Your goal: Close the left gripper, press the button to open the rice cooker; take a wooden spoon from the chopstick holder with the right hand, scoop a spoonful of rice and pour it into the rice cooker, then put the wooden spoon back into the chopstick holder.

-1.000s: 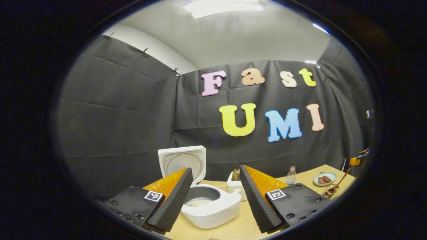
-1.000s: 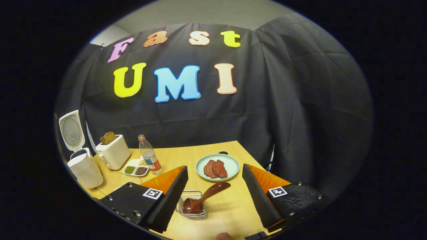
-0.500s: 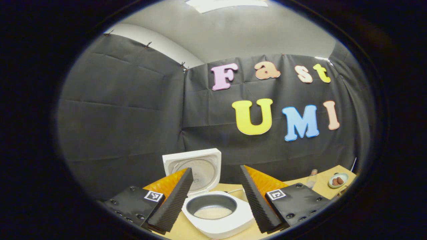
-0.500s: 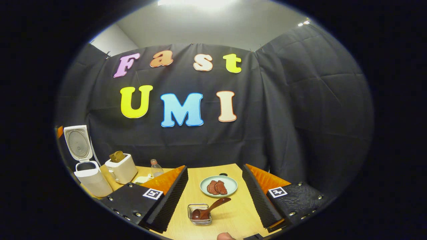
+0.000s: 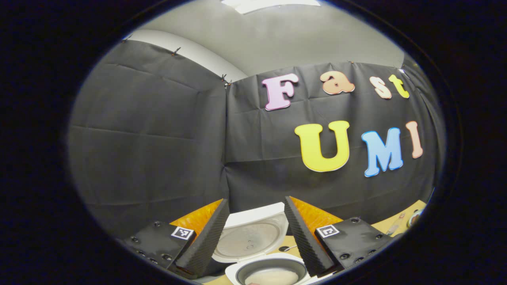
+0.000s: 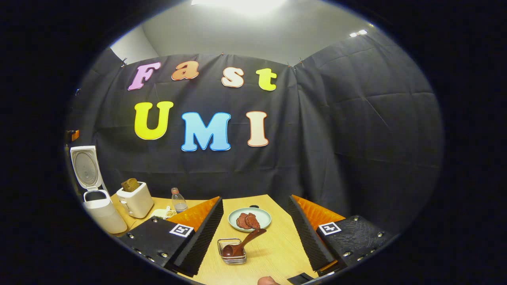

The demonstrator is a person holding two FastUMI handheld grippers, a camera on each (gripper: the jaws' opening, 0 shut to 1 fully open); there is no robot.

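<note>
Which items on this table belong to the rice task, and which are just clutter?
Task items:
rice cooker, lid up
wooden spoon
wire chopstick holder, spoon bowl in it
right gripper

Clutter:
toaster
bottle
plate of meat

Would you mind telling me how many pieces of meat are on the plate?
2 pieces of meat: one on the left, one on the right, touching, both on the plate beyond the wooden spoon.

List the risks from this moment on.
1. The wooden spoon lies tilted in the wire holder, handle overhanging; a bump could tip it out.
2. The rice cooker lid stands open right by the left gripper; a careless move may knock it.
</note>
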